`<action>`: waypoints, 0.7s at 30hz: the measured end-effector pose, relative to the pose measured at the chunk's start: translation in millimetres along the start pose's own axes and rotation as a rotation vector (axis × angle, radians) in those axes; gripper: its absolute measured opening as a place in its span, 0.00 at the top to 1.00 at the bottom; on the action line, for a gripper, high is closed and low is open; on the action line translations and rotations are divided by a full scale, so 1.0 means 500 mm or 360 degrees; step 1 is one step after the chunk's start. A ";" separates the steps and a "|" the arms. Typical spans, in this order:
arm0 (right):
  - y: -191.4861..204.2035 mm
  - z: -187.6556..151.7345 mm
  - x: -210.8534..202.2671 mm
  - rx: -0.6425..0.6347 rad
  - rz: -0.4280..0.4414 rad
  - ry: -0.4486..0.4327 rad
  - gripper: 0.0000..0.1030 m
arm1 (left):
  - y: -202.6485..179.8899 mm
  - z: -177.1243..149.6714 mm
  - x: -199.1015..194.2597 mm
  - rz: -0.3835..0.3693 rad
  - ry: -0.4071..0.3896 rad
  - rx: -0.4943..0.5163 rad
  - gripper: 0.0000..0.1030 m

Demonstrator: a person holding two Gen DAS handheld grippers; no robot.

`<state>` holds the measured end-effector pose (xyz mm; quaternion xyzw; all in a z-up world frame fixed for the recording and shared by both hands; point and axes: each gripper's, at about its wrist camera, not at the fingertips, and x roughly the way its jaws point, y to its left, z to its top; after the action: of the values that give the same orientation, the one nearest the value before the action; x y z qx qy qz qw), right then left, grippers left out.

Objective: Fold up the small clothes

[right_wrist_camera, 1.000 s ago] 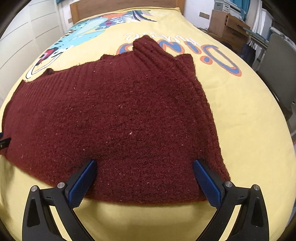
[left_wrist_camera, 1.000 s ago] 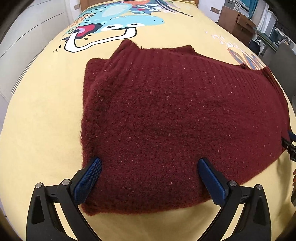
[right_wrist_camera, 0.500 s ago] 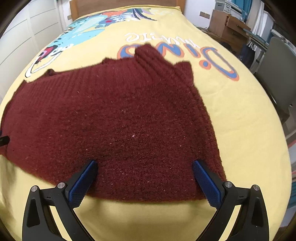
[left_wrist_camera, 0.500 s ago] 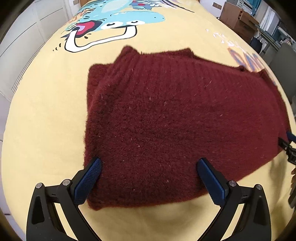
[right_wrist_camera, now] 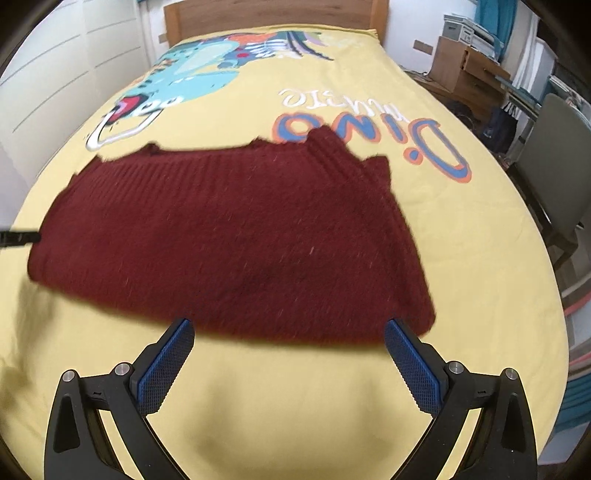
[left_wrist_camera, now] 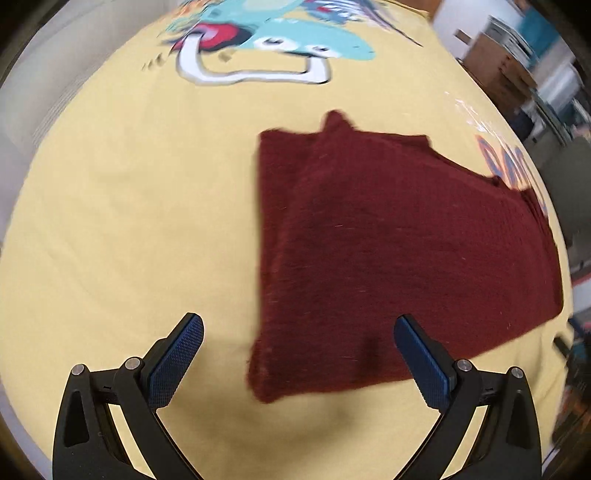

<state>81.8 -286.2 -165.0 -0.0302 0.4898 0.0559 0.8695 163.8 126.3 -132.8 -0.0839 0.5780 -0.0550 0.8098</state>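
Both tongs are pulling back from the maroon sweater (right_wrist_camera: 236, 243); left tongs (left_wrist_camera: 295, 354) and right tongs (right_wrist_camera: 288, 362) are gaping wide, holding nothing, sweater lying just ahead on the bed (right_wrist_camera: 480, 229).

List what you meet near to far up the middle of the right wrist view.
right tongs, open → bare yellow bedspread → maroon sweater → "Dino" lettering → dinosaur print → wooden headboard.
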 end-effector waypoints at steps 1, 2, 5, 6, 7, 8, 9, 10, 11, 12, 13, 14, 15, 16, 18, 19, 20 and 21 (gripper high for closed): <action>0.002 -0.008 0.003 -0.0004 -0.0001 0.0013 0.00 | 0.008 0.001 0.006 -0.0037 0.0013 -0.0031 0.01; 0.004 -0.020 0.007 -0.0003 -0.0001 0.0033 0.00 | 0.019 0.003 0.014 -0.0080 0.0029 -0.0074 0.01; -0.001 -0.046 0.023 0.0040 0.0003 0.0083 0.00 | 0.035 0.008 0.044 -0.0172 0.0073 -0.0144 0.01; -0.003 -0.053 0.030 0.0055 0.0003 0.0101 0.00 | 0.038 0.010 0.057 -0.0199 0.0092 -0.0158 0.01; -0.007 -0.062 0.036 0.0066 0.0001 0.0123 0.00 | 0.042 0.011 0.074 -0.0205 0.0123 -0.0180 0.01; -0.009 -0.068 0.039 0.0068 -0.0003 0.0139 0.00 | 0.045 0.013 0.088 -0.0195 0.0146 -0.0194 0.01; -0.010 -0.073 0.041 0.0065 -0.0011 0.0149 0.00 | 0.045 0.013 0.096 -0.0201 0.0150 -0.0199 0.01; -0.012 -0.076 0.045 0.0058 -0.0021 0.0158 0.00 | 0.045 0.015 0.100 -0.0211 0.0144 -0.0201 0.01; -0.013 -0.079 0.047 0.0054 -0.0031 0.0168 0.00 | 0.044 0.017 0.103 -0.0224 0.0131 -0.0200 0.01; -0.016 -0.082 0.050 0.0058 -0.0035 0.0174 0.00 | 0.042 0.019 0.105 -0.0232 0.0123 -0.0199 0.01; -0.019 -0.083 0.051 0.0067 -0.0034 0.0177 0.00 | 0.038 0.022 0.108 -0.0238 0.0120 -0.0197 0.01; -0.022 -0.084 0.053 0.0080 -0.0032 0.0180 0.00 | 0.034 0.025 0.111 -0.0240 0.0121 -0.0190 0.01; -0.024 -0.087 0.054 0.0090 -0.0031 0.0179 0.00 | 0.032 0.027 0.115 -0.0245 0.0122 -0.0182 0.01; -0.026 -0.087 0.056 0.0102 -0.0032 0.0179 0.00 | 0.028 0.025 0.118 -0.0253 0.0118 -0.0177 0.02; -0.028 -0.086 0.055 0.0112 -0.0029 0.0175 0.00 | 0.010 0.025 0.129 -0.0274 0.0128 -0.0144 0.05; -0.029 -0.084 0.056 0.0118 -0.0023 0.0173 0.00 | 0.001 0.024 0.130 -0.0272 0.0130 -0.0116 0.14; -0.029 -0.080 0.056 0.0120 -0.0019 0.0172 0.00 | -0.011 0.026 0.131 -0.0284 0.0130 -0.0085 0.23; -0.029 -0.078 0.055 0.0120 -0.0015 0.0169 0.00 | -0.019 0.025 0.132 -0.0326 0.0133 -0.0072 0.41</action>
<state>64.7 -303.1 -208.9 -0.0026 0.5369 0.0314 0.8431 197.2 105.6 -188.0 -0.1585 0.6006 -0.1280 0.7731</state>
